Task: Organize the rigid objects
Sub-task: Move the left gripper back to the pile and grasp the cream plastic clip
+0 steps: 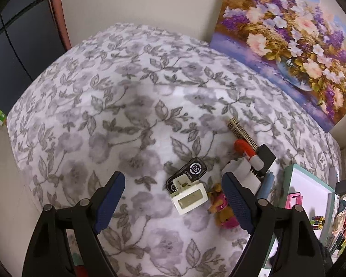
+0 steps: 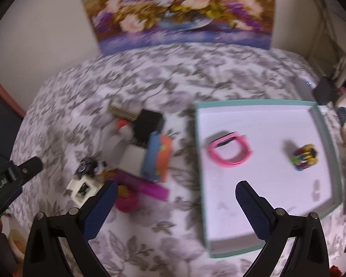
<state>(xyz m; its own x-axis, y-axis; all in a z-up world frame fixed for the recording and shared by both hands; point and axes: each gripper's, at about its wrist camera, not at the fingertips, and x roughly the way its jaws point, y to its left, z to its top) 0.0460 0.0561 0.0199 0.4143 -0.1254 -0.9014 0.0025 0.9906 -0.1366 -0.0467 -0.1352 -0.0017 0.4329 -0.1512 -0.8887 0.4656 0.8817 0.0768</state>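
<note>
A pile of small objects lies on the floral cloth. In the left wrist view my left gripper (image 1: 174, 188) is open and empty, with a white box (image 1: 189, 198) and a black CS case (image 1: 189, 170) between its fingers, and a yellow-pink toy (image 1: 221, 207) by the right finger. An orange-capped glue stick (image 1: 248, 153), a comb (image 1: 241, 130) and a black block (image 1: 266, 155) lie beyond. In the right wrist view my right gripper (image 2: 174, 197) is open and empty over the near left edge of the teal-rimmed tray (image 2: 265, 102). The tray holds a pink band (image 2: 229, 153) and a multicoloured cube (image 2: 304, 158).
A flower painting (image 1: 286, 34) leans on the wall behind the table. In the right wrist view a blue and orange item (image 2: 156, 157) and a magenta ruler (image 2: 143, 185) lie left of the tray. The left gripper's body (image 2: 13, 177) shows at far left. Clutter crowds the right edge.
</note>
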